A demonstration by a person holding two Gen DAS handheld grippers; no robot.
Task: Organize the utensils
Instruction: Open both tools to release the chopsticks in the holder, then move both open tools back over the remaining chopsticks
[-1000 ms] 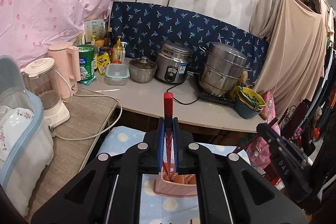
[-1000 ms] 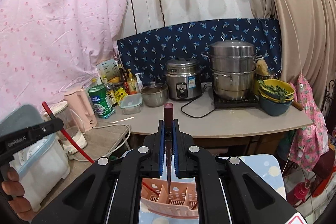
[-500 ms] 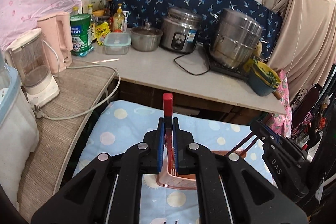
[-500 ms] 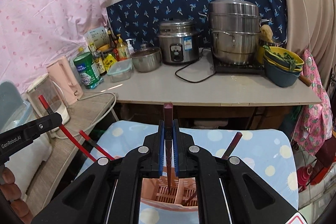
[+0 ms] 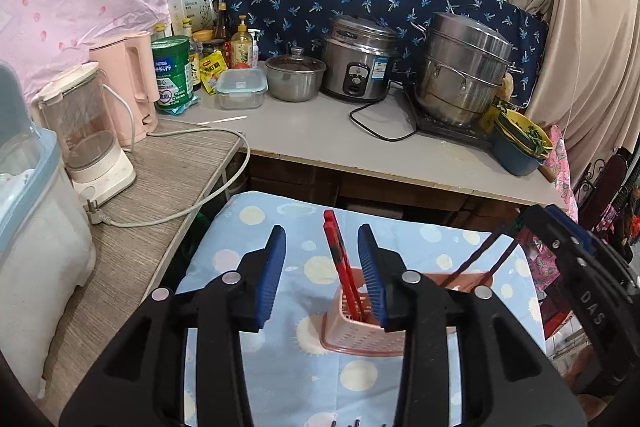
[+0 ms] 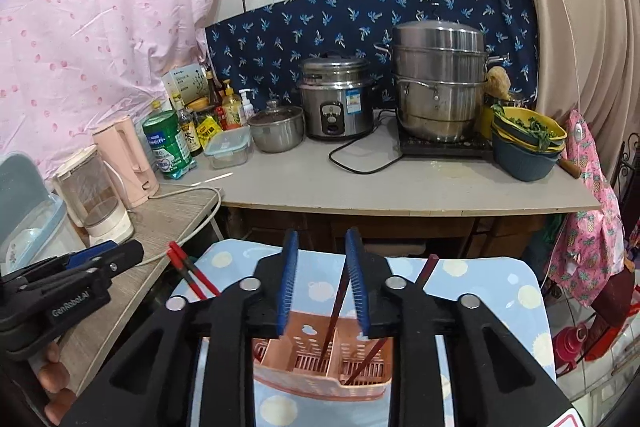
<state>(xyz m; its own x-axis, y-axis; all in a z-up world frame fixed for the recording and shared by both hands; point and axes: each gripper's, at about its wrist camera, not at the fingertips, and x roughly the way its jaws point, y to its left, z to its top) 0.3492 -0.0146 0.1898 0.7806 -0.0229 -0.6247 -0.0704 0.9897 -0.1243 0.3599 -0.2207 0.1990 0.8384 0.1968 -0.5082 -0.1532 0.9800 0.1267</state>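
Left wrist | red chopsticks [image 5: 340,263] in pink basket [image 5: 360,339], between just-opened jaws, released

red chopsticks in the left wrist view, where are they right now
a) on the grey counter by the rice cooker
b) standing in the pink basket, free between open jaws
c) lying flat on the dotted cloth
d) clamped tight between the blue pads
b: the red chopsticks lean with their tips down in the pink basket, and the left gripper has just been opening, so neither pad presses on them.

Left gripper [image 5: 322,259] and right gripper [image 6: 320,263] jaws just opened.
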